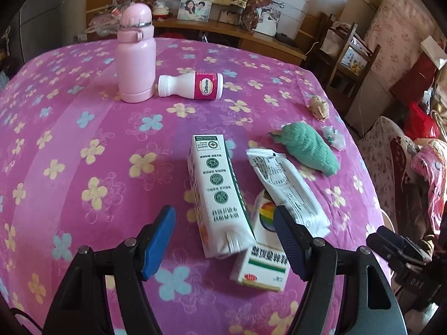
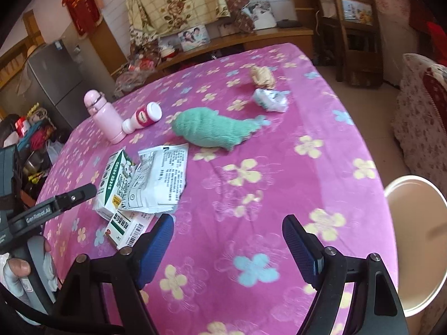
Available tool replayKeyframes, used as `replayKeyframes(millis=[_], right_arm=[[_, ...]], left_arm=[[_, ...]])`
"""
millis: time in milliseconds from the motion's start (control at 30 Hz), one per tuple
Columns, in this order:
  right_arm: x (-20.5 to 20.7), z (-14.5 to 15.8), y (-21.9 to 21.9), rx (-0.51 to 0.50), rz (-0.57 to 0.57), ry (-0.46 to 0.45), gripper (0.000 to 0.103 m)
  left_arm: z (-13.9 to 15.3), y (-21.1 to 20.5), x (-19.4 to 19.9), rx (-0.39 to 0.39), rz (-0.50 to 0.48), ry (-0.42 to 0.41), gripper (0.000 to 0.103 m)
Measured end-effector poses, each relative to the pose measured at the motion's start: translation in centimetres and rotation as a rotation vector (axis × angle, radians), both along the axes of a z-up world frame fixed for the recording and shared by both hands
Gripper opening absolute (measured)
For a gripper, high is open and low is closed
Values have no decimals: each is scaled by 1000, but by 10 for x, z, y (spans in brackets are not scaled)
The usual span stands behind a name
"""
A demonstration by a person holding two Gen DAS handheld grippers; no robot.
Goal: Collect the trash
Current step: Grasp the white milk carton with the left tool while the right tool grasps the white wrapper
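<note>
On the flowered pink cloth (image 1: 83, 145), the left gripper (image 1: 225, 240) is hovering spread and empty over the milk carton (image 1: 216, 195), white wrapper (image 1: 287, 192) and small box (image 1: 261, 268), while the right gripper (image 2: 227, 247) is hanging spread above bare cloth beside a pale bin (image 2: 416, 240).

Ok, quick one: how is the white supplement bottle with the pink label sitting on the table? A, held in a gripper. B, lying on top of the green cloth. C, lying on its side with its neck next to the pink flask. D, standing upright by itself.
C: the supplement bottle lies on its side on the flowered tablecloth, its neck end right beside the base of the upright pink flask, away from the green cloth.
</note>
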State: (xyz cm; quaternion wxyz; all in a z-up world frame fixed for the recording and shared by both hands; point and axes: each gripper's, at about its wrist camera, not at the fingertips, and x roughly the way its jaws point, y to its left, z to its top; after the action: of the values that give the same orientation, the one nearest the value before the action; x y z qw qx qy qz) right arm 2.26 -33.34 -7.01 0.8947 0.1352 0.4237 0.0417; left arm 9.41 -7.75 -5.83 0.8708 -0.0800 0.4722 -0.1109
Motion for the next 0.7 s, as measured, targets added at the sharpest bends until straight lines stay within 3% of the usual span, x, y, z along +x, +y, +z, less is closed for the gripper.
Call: replayKeyframes(millis=[167,567,667,700], right_arm=[[14,-4,11,-7,22,21,83],[43,-6,29,21,70,29,83],[57,-6,37,51,93,41,83],[62,-7,40,56,103,48,83]], left_arm=[[-8,-6,19,-15,-14,22,74],[-44,-9,48,33,-16,96,74],[-44,0,45,12,-8,91,61],[-41,3,44,8,-14,88,51]])
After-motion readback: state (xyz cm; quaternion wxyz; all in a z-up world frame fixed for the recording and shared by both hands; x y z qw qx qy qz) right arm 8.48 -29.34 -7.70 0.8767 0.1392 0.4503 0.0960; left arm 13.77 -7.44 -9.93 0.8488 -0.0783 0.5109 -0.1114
